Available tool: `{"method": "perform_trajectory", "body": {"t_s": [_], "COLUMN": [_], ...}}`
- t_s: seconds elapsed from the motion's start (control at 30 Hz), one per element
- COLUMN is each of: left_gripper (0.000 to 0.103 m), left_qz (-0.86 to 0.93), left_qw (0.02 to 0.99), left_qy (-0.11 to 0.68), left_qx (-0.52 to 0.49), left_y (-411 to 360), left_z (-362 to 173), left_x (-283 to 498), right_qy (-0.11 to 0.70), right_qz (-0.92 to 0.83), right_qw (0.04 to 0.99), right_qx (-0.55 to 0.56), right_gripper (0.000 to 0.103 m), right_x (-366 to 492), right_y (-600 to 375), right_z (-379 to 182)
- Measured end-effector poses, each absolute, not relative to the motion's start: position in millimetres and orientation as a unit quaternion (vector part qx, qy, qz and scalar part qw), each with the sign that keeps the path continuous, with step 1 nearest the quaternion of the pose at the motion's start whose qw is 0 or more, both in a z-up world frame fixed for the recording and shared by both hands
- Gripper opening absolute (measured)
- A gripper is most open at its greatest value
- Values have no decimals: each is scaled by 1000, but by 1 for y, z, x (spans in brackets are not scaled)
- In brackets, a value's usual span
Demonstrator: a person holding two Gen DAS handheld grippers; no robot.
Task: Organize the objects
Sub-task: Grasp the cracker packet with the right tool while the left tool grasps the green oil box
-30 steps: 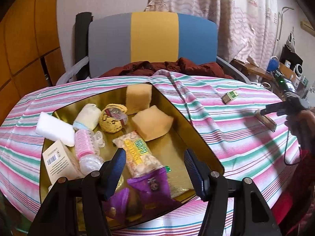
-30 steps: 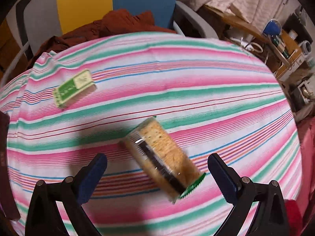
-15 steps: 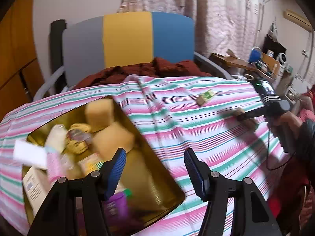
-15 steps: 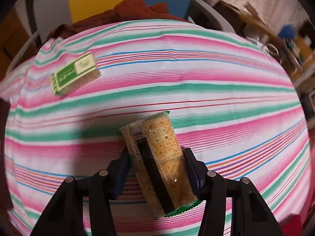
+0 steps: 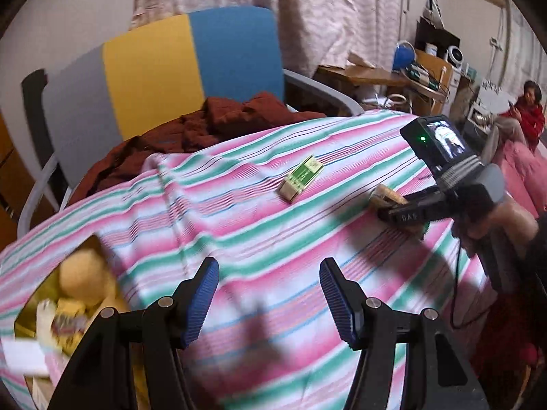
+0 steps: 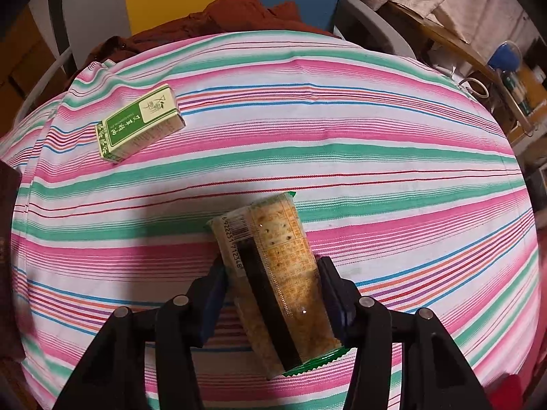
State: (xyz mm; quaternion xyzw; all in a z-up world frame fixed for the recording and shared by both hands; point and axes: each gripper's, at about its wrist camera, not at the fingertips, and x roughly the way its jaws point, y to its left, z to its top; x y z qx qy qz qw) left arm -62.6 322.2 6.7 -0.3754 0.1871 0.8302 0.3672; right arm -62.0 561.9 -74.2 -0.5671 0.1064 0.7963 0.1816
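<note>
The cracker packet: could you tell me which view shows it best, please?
The right wrist view: the cracker packet fills the centre, barcode readable, clamped between the right gripper jaws. The left wrist view shows only a small end of it beyond that gripper.

pink-green striped cloth [image 6: 342, 143], green-cream box [image 6: 140, 123]

Tricolour chair [image 5: 177, 68], pale curtain [image 5: 307, 10] — cluttered desk [image 5: 383, 77]

A table with a striped cloth [image 6: 342, 143] in pink, green and white carries the things. A small green box [image 6: 138, 123] lies on it at about ten o'clock. A cracker pack [image 6: 273, 273] sits near six o'clock.
</note>
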Motion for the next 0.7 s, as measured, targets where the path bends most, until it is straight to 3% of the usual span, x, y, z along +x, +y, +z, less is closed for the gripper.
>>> {"method": "perform_trajectory", "body": {"t_s": [0.5,0.7], "left_gripper": [62,62], "left_qz": [785,773], "left_qw": [411,415], "left_qy": [281,330], "left_qx": [-368,-349], "left_y": [443,476], "left_z": [-39,-59], "left_x": [-121,-131], "right_qy": [108,111], "right_qz": [791,786], "right_qw": [184,197], "right_qx": [-573,-575], "right_gripper": [56,69], "right_x": [-63,-65], "right_y": [565,568], "right_z": [-76,-77]}}
